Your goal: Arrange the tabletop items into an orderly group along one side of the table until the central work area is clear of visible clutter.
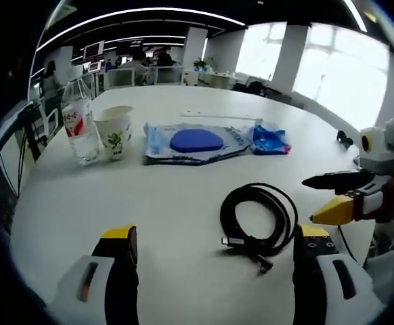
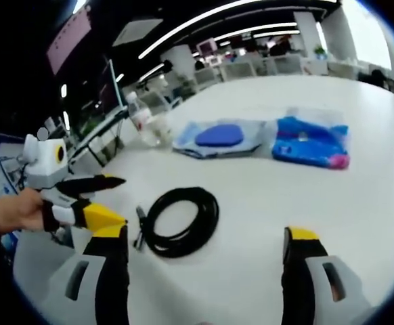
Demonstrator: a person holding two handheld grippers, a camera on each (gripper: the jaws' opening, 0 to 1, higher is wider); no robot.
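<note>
**Ana:** Since the coiled black cable (image 1: pixel 259 220) lies alone in the middle of the counter (image 1: pixel 170 223), I'd judge it the next piece to move. Both pairs of tongs are spread and hold nothing: the left tongs (image 1: pixel 214 247) sit near the coil's side, the right tongs (image 2: pixel 207 247) just short of its other side.

**Bo:** How would you take it?

**Ana:** Pinch across several loops at once, near the plug ends (image 1: pixel 241 242), so the coil stays wound. Then carry it to the far row, where the water bottle (image 1: pixel 80 128), the paper cup (image 1: pixel 114 130), the clear pouch with a blue oval (image 1: pixel 193 142) and the blue packet (image 1: pixel 270 140) already line up. Set it beside the packet, not on it.

**Bo:** Anything readable?

**Ana:** Red marks on the bottle's label, too small to make out. The cup has a green leaf print, no words I can read
</note>
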